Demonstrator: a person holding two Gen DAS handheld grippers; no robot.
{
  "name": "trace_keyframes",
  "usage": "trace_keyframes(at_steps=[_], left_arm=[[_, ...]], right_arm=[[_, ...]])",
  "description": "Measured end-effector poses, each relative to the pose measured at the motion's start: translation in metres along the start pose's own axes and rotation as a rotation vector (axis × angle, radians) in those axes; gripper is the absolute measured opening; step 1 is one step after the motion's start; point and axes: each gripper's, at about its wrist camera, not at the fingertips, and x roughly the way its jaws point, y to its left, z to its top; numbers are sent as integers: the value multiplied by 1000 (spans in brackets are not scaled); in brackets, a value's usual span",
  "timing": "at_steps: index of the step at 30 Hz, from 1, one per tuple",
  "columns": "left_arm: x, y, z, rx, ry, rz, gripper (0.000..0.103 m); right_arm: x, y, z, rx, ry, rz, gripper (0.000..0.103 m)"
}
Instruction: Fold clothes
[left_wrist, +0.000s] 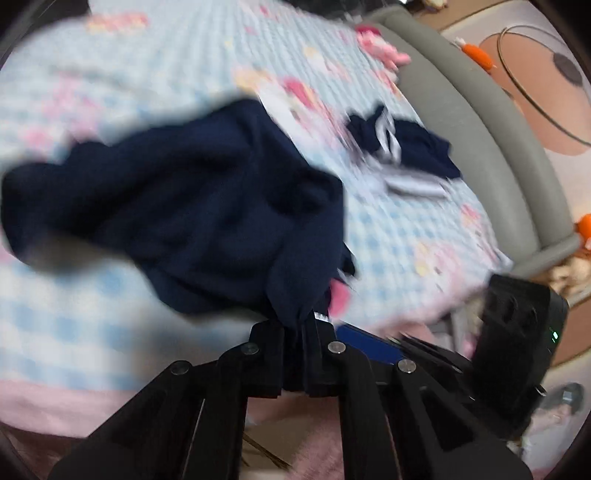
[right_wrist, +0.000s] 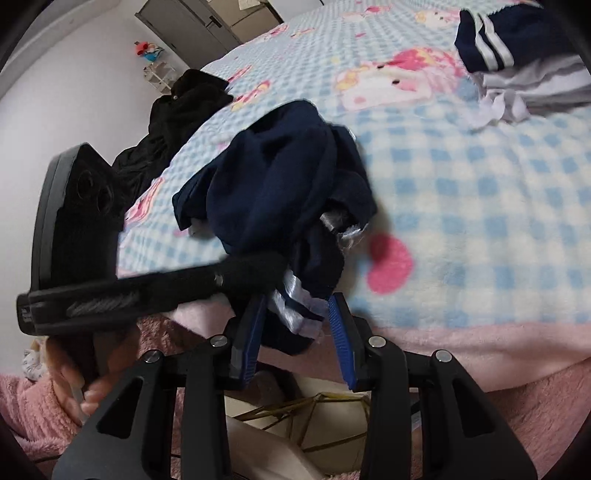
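The left wrist view sits low at the bed's near edge, close behind its fingers, facing across the checked blanket (left_wrist: 92, 314) toward 1 o'clock. The right wrist view looks from the same edge toward 11 o'clock. Both share the navy garment (left_wrist: 192, 206) and the striped pile (right_wrist: 495, 48).

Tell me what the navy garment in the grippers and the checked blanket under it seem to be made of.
The navy garment looks like a soft matte knit, likely cotton or fleece: it drapes in thick rounded folds without shine, though its white stripes look satiny. The checked blanket looks like plush fleece, with a fuzzy nap blurring its printed squares.
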Motion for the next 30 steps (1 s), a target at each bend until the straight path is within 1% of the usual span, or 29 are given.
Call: trace_keyframes(at_steps=[3, 5, 6, 8, 10, 11, 12, 13, 14, 15, 16, 18, 19, 23, 24, 26, 27, 28, 30], left_arm=[[-37, 17, 11, -27, -107, 93, 7], [-63, 36, 17, -68, -188, 155, 7], [-72, 46, 19, -94, -215, 177, 7], [-86, 70, 20, -165, -237, 201, 7], [-99, 91, 15, -234, -268, 242, 8], [-105, 99, 11, -258, -288, 267, 8], [-111, 107, 7, -282, -308, 291, 8], [-115, 113, 4, -301, -317, 292, 8], [-117, 120, 2, -313, -309, 290, 8], [-117, 123, 0, -314, -295, 290, 9], [-116, 126, -2, -313, -280, 291, 9], [-110, 130, -6, -315, -238, 267, 10], [-112, 137, -8, -318, -228, 254, 11], [-103, 144, -19, -335, -206, 243, 12], [-98, 143, -18, -325, -197, 268, 14], [-92, 137, -17, -282, -182, 358, 14], [-96, 137, -16, -270, -196, 374, 14], [-100, 137, -15, -260, -214, 385, 14], [-110, 145, -10, -260, -228, 350, 15]], right_arm=[[-1, 3, 7, -3, -12, 0, 37], [-2, 6, 11, -5, -20, -1, 37], [-2, 7, 13, -5, -24, -1, 37], [-3, 9, 17, -7, -32, -1, 37], [3, 20, 26, -28, -28, 37, 40], [12, 26, 30, -38, -6, 52, 44], [21, 32, 34, -48, 17, 66, 44], [31, 38, 38, -58, 41, 80, 44], [43, 47, 40, -87, 74, 88, 45], [54, 58, 42, -119, 108, 95, 45], [61, 64, 44, -139, 122, 100, 45], [78, 80, 51, -175, 152, 119, 45], [77, 82, 57, -168, 119, 92, 45], [67, 90, 81, -126, -34, -33, 44], [65, 91, 87, -115, -72, -64, 45], [60, 95, 99, -93, -149, -127, 46], [58, 97, 105, -82, -187, -158, 46], [55, 97, 103, -74, -201, -160, 46], [48, 89, 96, -69, -194, -143, 46]])
